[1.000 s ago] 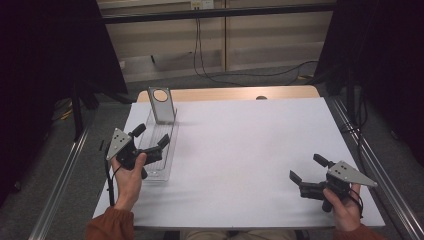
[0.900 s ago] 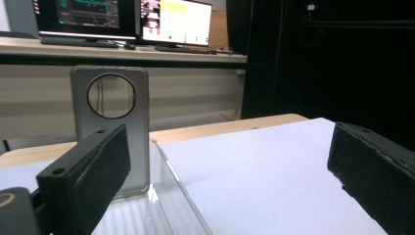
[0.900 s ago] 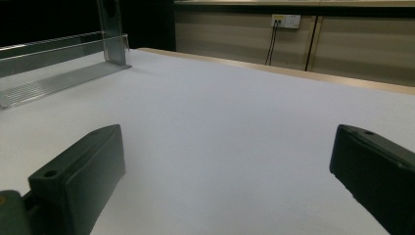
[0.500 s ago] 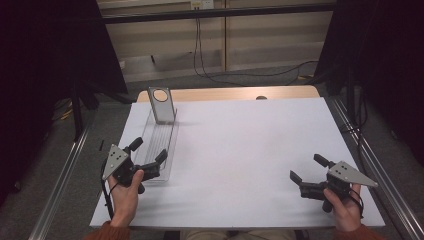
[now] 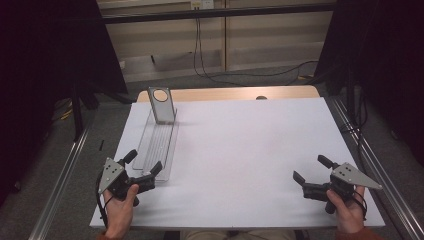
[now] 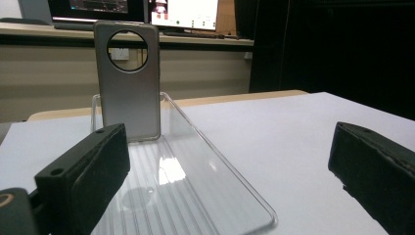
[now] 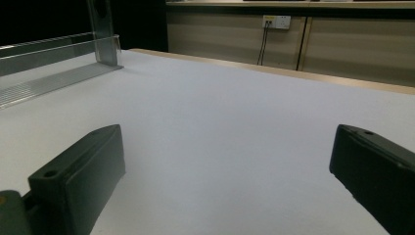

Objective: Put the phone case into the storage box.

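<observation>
Clear ribbed tray [image 5: 159, 145]: lies flat on the white counter [image 5: 250, 150], toward its left side. Grey phone case [image 5: 162, 105]: upright at the tray's far end, round cutout uppermost. Left tool [image 5: 141, 169]: at the tray's near end, jaws wide apart, gripping nothing. Right tool [image 5: 310, 175]: well apart from the tray, near the counter's right front corner, jaws wide, empty.
</observation>
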Action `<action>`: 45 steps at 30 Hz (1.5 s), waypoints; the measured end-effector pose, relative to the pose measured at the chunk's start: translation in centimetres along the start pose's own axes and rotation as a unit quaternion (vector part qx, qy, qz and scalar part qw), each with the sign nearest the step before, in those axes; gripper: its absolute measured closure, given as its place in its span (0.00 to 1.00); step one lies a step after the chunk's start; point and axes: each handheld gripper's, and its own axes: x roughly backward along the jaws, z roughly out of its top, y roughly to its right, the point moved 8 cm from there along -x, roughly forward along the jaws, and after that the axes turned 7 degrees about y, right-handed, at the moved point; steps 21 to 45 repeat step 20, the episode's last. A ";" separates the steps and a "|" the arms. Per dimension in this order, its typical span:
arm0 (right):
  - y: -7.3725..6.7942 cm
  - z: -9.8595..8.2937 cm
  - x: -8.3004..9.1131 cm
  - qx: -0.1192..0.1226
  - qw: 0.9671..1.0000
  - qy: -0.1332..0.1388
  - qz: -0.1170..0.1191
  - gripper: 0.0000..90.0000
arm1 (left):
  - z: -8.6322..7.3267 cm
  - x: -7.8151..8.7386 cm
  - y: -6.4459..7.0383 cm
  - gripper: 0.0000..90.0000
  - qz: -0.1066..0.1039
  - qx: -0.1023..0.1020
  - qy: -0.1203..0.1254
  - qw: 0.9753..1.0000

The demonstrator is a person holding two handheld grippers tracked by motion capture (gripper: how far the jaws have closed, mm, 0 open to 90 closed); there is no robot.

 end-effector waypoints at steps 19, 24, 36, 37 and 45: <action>0.4 -0.1 0.4 0.000 1.000 0.002 -0.011 0.00 | -1.1 2.2 0.7 0.03 0.007 0.003 -0.016 1.000; 0.4 -0.1 0.4 -0.001 1.000 0.002 -0.011 0.00 | -1.2 2.0 0.9 0.03 0.005 0.010 -0.017 1.000; 0.4 -0.1 0.4 -0.001 1.000 0.002 -0.011 0.00 | -1.2 2.0 0.9 0.03 0.005 0.010 -0.017 1.000; 0.4 -0.1 0.4 -0.001 1.000 0.002 -0.011 0.00 | -1.2 2.0 0.9 0.03 0.005 0.010 -0.017 1.000; 0.4 -0.1 0.4 -0.001 1.000 0.002 -0.011 0.00 | -1.2 2.0 0.9 0.03 0.005 0.010 -0.017 1.000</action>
